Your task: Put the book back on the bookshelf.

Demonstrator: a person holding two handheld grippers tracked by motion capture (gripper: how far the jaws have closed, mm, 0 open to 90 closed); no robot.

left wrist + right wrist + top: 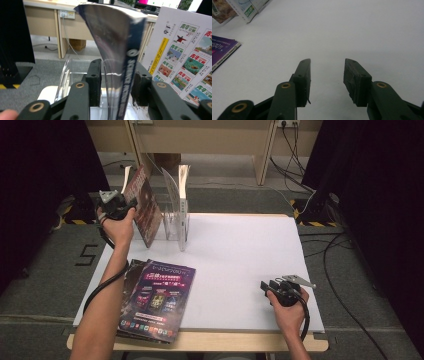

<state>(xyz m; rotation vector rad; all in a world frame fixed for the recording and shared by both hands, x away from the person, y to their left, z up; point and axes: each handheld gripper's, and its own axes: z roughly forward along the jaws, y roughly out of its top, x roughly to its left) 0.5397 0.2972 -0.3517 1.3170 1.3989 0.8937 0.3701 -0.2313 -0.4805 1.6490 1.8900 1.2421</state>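
Magazine (117, 50) stands in clear rack (176, 222), far-left of table (240, 265). Thin, floppy, glossy; judge spine stiffest hold. Left gripper (116, 82) jaws half open around spine, pads apparently off it. Right gripper (327, 80) open, empty.

A: We lose the foot of the magazine (120, 75) behind our left gripper (116, 82).

B: And the spine lettering blurs; we perhaps read "Science". The purple stack (222, 51) gets cut off at the frame's edge.
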